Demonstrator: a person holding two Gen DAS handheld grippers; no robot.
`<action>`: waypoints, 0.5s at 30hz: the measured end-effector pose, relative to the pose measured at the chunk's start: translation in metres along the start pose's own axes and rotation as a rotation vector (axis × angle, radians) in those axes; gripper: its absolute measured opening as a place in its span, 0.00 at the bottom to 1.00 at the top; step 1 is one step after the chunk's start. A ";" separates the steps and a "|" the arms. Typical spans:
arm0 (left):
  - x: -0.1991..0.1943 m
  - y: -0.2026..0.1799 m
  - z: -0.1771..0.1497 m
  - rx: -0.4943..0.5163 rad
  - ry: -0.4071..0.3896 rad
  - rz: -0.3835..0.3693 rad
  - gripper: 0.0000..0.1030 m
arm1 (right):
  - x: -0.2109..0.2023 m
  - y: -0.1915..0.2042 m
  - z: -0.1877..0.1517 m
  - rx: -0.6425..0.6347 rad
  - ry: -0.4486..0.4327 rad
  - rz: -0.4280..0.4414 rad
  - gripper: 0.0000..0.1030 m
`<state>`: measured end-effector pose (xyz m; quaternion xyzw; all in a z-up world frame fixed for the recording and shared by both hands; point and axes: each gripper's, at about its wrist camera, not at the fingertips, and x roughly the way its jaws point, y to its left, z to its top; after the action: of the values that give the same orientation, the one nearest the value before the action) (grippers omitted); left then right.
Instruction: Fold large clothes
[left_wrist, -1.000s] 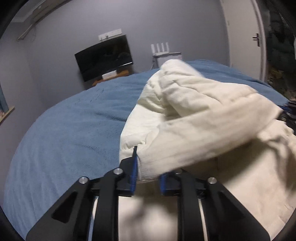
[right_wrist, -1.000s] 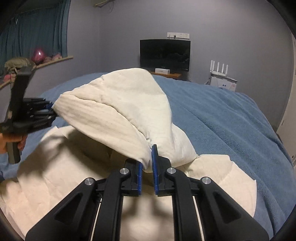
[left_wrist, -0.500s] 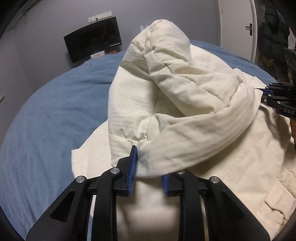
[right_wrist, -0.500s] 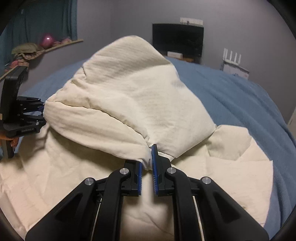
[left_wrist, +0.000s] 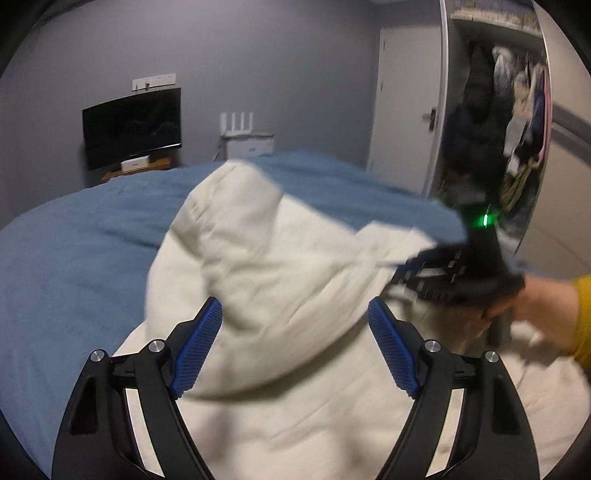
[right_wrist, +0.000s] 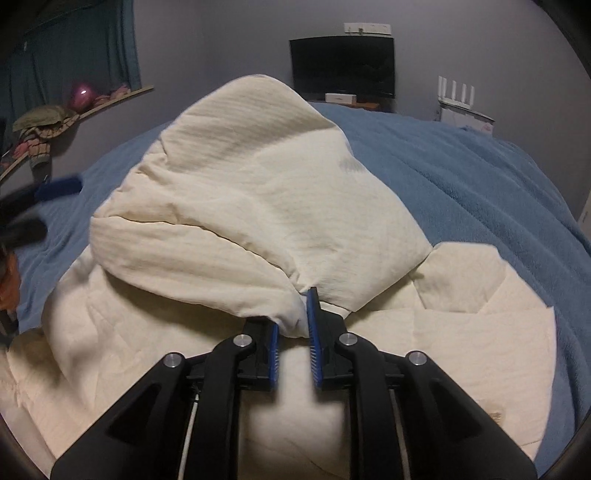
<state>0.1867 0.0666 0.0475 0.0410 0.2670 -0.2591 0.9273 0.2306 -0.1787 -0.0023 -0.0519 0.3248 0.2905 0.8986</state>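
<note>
A large cream padded garment (left_wrist: 288, 295) lies on a blue bed (left_wrist: 74, 266), its far part folded toward me over the rest. My left gripper (left_wrist: 295, 347) is open, its blue pads (left_wrist: 197, 350) wide apart on either side of the folded edge, holding nothing. My right gripper (right_wrist: 293, 328) is shut on the garment (right_wrist: 258, 206), pinching a bunched fold at its near edge. The right gripper also shows in the left wrist view (left_wrist: 443, 273), blurred, with the hand holding it. The left gripper shows blurred at the left edge of the right wrist view (right_wrist: 33, 206).
A dark TV (left_wrist: 131, 129) on a low stand and a white router (left_wrist: 240, 127) stand against the grey far wall. A white door (left_wrist: 406, 110) and an open wardrobe (left_wrist: 509, 129) are to the right. A shelf with clothes (right_wrist: 44, 125) runs along the left wall.
My left gripper has opened and let go of the garment's edge, which has dropped onto the lower layer. My right gripper stays shut on its fold.
</note>
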 end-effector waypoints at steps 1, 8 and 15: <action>0.006 -0.003 0.006 -0.009 0.004 -0.003 0.76 | -0.007 0.000 0.000 -0.021 0.007 0.022 0.32; 0.070 0.007 -0.004 -0.052 0.163 0.037 0.52 | -0.048 -0.011 0.008 -0.006 -0.072 0.094 0.55; 0.088 0.030 -0.038 -0.113 0.274 0.055 0.51 | -0.001 0.009 0.029 0.013 -0.031 -0.025 0.55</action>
<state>0.2480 0.0602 -0.0322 0.0311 0.4040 -0.2099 0.8898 0.2405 -0.1634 0.0217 -0.0458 0.3120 0.2779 0.9074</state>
